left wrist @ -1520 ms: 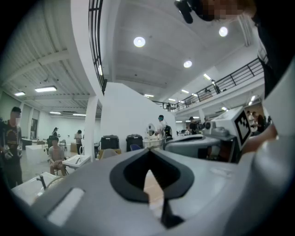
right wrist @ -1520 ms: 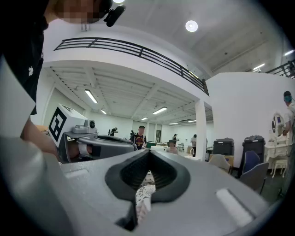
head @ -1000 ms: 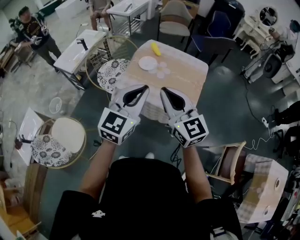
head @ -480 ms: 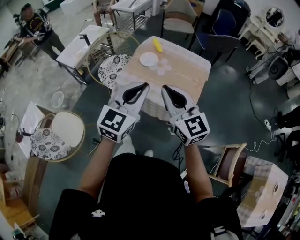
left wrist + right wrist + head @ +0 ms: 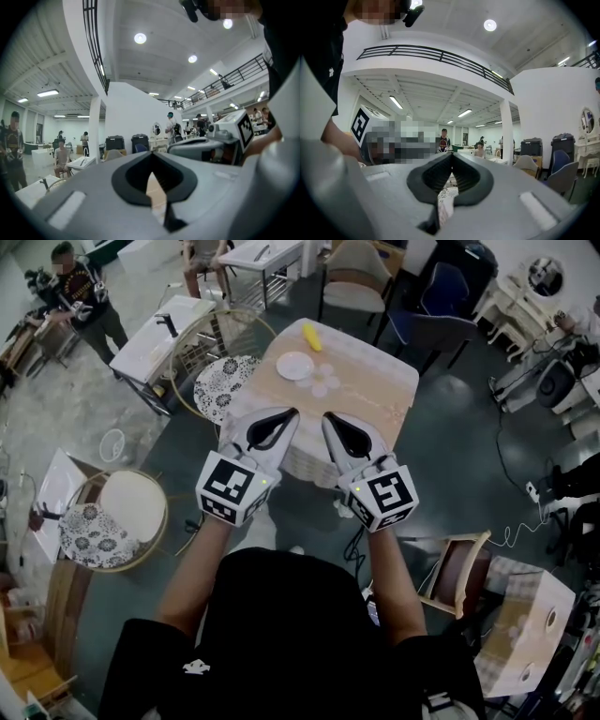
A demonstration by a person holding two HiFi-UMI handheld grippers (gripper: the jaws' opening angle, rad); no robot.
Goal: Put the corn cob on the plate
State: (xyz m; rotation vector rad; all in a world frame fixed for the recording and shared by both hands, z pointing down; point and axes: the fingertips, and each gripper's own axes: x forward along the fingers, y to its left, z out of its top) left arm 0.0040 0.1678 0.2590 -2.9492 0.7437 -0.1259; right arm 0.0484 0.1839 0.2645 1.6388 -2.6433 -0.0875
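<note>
By the near edge of the table [image 5: 375,395], left tongs [image 5: 289,414] and right tongs [image 5: 329,418] clenched empty; corn cob [image 5: 311,337] at far edge.

- I count one corn cob [image 5: 311,337].
- One white plate [image 5: 295,366].
- One cloth-covered table [image 5: 375,395].
- Two grippers: the left gripper [image 5: 292,413] and the right gripper [image 5: 326,418].
- Two round seats with patterned cushions: one patterned seat [image 5: 223,388] by the table, a second seat [image 5: 87,533] further off.
- Other people: a standing person [image 5: 80,301] and a seated person [image 5: 202,254]; probably more, too small to count.
</note>
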